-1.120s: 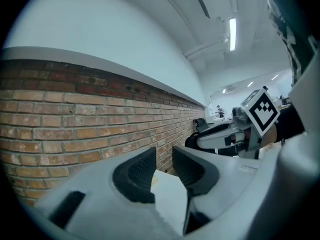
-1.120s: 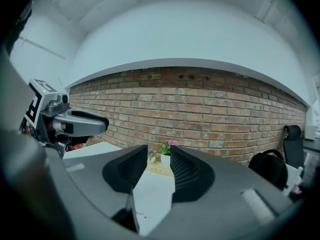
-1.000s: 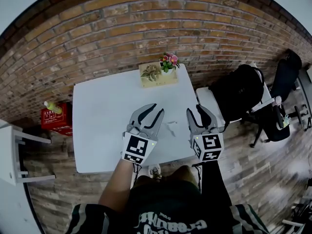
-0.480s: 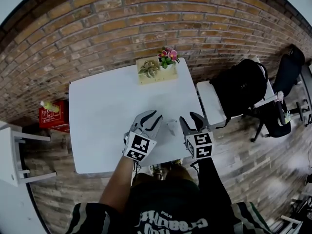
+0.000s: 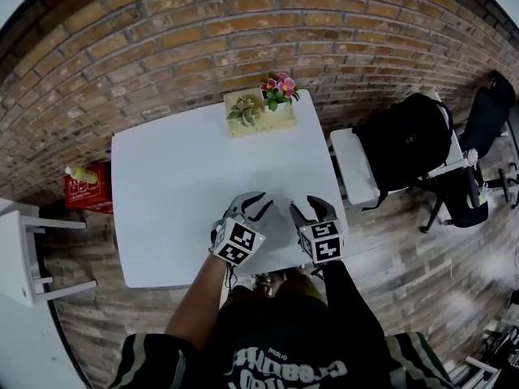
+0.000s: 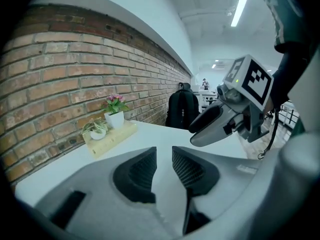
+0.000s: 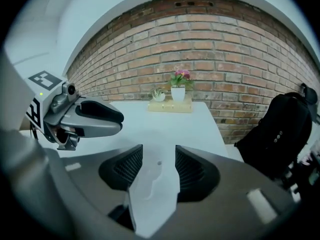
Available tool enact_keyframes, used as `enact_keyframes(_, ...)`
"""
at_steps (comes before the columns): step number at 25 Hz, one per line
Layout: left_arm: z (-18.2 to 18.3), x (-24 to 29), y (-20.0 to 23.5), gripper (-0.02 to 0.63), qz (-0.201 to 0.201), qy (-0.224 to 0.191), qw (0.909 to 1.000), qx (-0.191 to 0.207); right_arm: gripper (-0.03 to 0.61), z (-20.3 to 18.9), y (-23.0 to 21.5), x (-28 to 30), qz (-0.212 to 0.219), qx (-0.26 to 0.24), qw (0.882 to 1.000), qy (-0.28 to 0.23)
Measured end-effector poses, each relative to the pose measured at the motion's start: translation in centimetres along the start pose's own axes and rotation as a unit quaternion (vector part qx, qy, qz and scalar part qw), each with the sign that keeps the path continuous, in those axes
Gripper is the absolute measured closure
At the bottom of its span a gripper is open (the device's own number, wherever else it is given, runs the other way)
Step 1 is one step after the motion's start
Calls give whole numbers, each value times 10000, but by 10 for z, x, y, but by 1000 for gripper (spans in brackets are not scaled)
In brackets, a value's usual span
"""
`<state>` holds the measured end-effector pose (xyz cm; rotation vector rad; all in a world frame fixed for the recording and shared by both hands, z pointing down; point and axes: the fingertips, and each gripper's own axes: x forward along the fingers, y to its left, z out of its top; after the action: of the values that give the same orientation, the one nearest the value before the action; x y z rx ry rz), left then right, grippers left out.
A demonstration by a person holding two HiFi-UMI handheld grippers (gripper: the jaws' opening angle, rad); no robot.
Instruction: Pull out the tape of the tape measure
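The tape measure [image 7: 150, 184] is a small white case lying on the white table [image 5: 170, 193], near its front edge. It shows between the jaws of my right gripper [image 7: 159, 151], with a gap on each side. Those jaws have just been opening, and the pads do not press on the case. In the head view the right gripper [image 5: 310, 207] is low over the table's front right part. My left gripper [image 5: 255, 203] hovers just to its left, open, with only bare table between its pads [image 6: 142, 169]. The case is hard to make out in the head view.
A wooden tray [image 5: 259, 113] with a flower pot and a small plant stands at the table's far edge by the brick wall. A black backpack [image 5: 405, 144] rests on a white chair to the right. A red box [image 5: 85, 193] and a white stool [image 5: 24, 250] are on the left.
Both grippers have dropped toward the table's front edge and tipped downward. The right jaws have spread wider around the white case. The left jaws look unchanged.
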<state>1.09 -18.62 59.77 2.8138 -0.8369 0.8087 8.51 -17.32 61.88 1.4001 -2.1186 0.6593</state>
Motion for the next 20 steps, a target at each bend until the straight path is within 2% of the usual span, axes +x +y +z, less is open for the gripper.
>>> enact_keyframes(6, -28, 9, -9, 512, -115, 330, 9994, -63, 326, -34, 14, 17, 300, -96, 9983, 489)
enact_keyframes(12, -38, 12, -16, 514, -159, 446, 9987, -169, 315, -64, 23, 25, 488, -249, 9935, 1001)
enact_keyframes(17, -47, 10, -19, 514, -149, 534, 9982, -248, 419, -75, 17, 22, 403, -748, 9892, 1191)
enact_keyframes(20, -49, 12, -22, 514, -136, 538, 9980, -304, 433, -73, 6, 17, 284, -1033, 9865, 1236)
